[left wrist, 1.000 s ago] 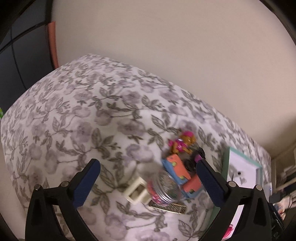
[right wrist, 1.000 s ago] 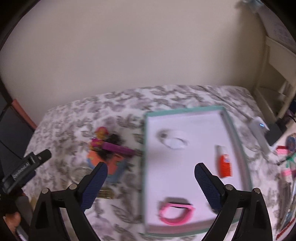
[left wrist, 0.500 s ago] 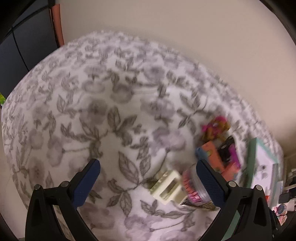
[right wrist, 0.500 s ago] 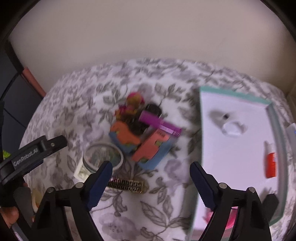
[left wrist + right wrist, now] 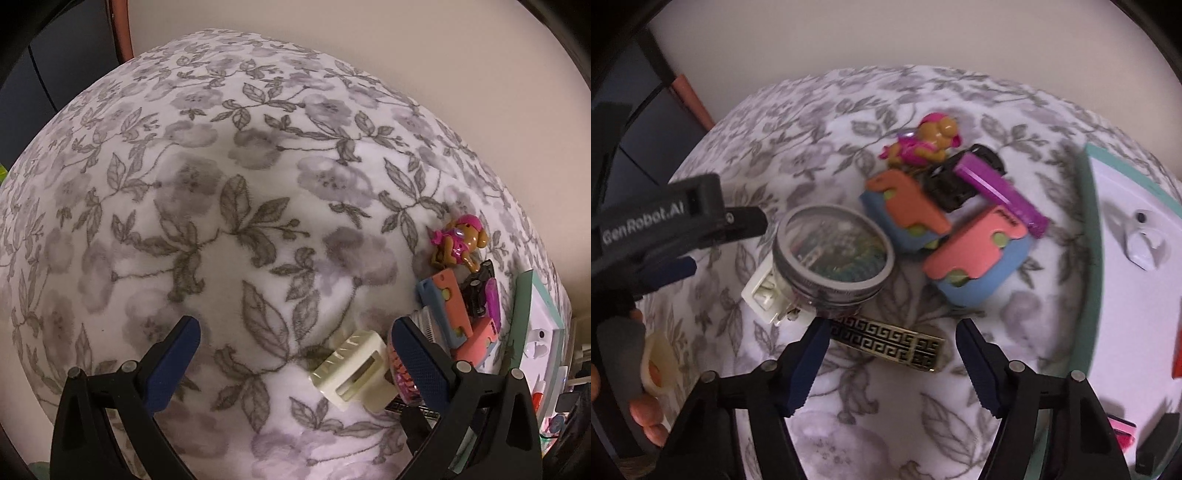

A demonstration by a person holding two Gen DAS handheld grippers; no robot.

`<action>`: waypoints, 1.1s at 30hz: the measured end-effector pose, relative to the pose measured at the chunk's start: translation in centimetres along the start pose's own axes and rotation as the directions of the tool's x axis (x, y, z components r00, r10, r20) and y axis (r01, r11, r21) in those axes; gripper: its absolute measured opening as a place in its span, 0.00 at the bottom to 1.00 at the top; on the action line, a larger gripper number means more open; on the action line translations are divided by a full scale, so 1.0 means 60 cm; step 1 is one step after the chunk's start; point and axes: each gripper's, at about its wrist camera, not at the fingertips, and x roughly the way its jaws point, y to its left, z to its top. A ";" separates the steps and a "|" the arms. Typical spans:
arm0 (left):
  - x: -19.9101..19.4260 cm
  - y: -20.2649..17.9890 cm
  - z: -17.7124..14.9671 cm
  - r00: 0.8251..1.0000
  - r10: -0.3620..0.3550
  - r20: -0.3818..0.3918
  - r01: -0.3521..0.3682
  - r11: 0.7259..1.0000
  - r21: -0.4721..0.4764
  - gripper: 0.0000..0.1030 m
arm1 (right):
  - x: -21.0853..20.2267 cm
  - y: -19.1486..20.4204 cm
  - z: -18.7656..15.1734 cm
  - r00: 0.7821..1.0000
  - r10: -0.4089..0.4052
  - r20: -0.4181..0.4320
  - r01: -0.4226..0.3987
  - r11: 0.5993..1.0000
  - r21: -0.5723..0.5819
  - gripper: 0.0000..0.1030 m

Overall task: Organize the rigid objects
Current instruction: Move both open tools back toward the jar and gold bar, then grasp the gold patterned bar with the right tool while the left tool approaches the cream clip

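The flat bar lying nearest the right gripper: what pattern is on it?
A black-and-gold Greek-key pattern on the flat bar; it shows best in the right wrist view.

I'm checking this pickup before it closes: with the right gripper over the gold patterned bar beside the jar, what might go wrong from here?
1. The right gripper is closing around the flat gold patterned bar lying on soft floral fabric; the pads may pinch fabric or slide over it.
2. The glass jar sits right behind the bar's left end, so the left finger could bump it.
3. The left gripper is open close to the cream plastic block and could nudge it.
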 end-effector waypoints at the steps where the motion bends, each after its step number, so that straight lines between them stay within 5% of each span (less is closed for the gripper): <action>1: 0.002 0.003 0.000 1.000 0.002 -0.005 -0.002 1.000 -0.002 1.00 | 0.003 0.003 0.001 1.000 0.004 0.002 -0.004 1.000 -0.008 0.71; 10: 0.005 0.020 0.000 1.000 0.002 -0.014 -0.002 1.000 -0.029 1.00 | 0.016 0.026 -0.006 1.000 0.020 0.013 -0.019 0.997 -0.073 0.71; 23: 0.006 0.020 -0.007 0.999 -0.002 -0.032 0.001 1.000 -0.021 1.00 | 0.010 0.038 -0.044 0.972 0.181 -0.152 -0.195 0.977 -0.083 0.68; 33: 0.007 0.030 -0.008 0.999 -0.014 -0.052 0.012 0.999 -0.042 1.00 | 0.014 0.066 -0.032 0.995 0.066 -0.079 -0.076 0.987 -0.141 0.46</action>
